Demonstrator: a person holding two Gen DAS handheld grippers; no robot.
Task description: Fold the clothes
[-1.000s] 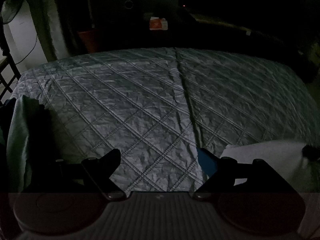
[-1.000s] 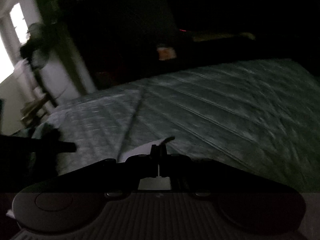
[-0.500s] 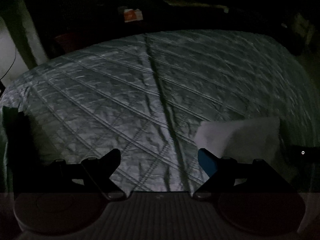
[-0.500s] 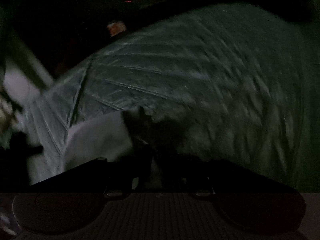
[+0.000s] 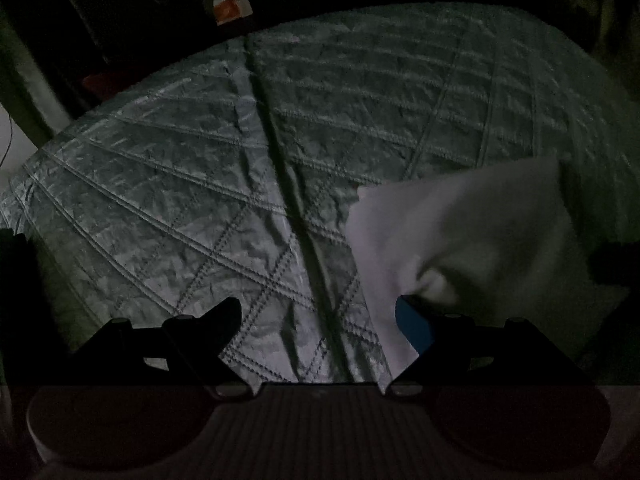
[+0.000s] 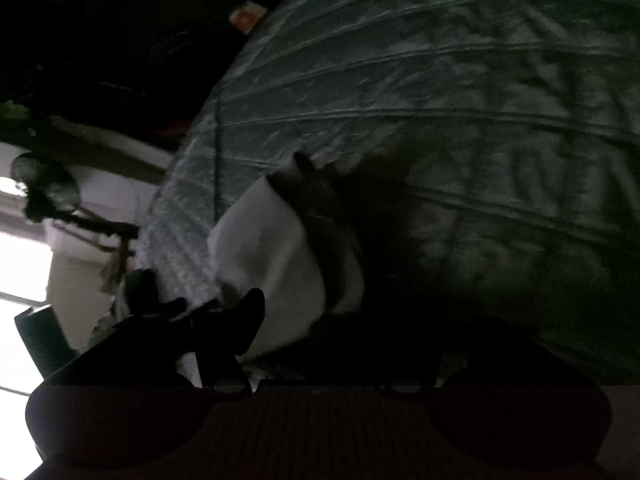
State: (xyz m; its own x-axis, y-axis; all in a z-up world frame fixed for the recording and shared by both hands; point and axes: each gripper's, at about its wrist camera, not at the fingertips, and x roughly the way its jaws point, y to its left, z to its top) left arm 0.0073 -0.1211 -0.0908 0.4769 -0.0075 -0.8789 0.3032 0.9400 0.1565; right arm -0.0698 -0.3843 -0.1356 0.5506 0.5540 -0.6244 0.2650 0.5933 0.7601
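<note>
Pretty dark room, so only rough detail here. Big grey-green quilted bedspread [image 5: 224,184] with diamond stitching filling most of both views, with a long crease running down it in the left wrist view. White piece of clothing [image 5: 472,240] lying on that bedspread, lower right in the left wrist view, a bit bunched near its lower edge and blurred. Left gripper [image 5: 318,312] hanging over the bedspread with its fingers spread wide, nothing but quilt between them; the blue-padded right-hand finger [image 5: 414,330] just at the edge of the white cloth, can't tell whether actually touching. Same white garment [image 6: 276,256] in the right wrist view, sitting left of centre, with a dark strip or fold [image 6: 320,216] across its top edge, too murky to say what exactly. Right gripper [image 6: 332,320] tilted hard, bed edge running diagonally through the frame. Jaws opening at this moment, with the white cloth lying between them, the left-hand finger [image 6: 244,320] dark against the fabric; other finger lost in shadow, so no way to tell if any pad presses on the cloth, looks like not. Small orange and white box [image 5: 230,8] on a dark surface past the far edge of the bed, also visible as a smudge [image 6: 246,18] in the right wrist view. Bright window area [image 6: 16,280] at far left of the right wrist view, with some dark leafy plant shape [image 6: 44,188] near it.
</note>
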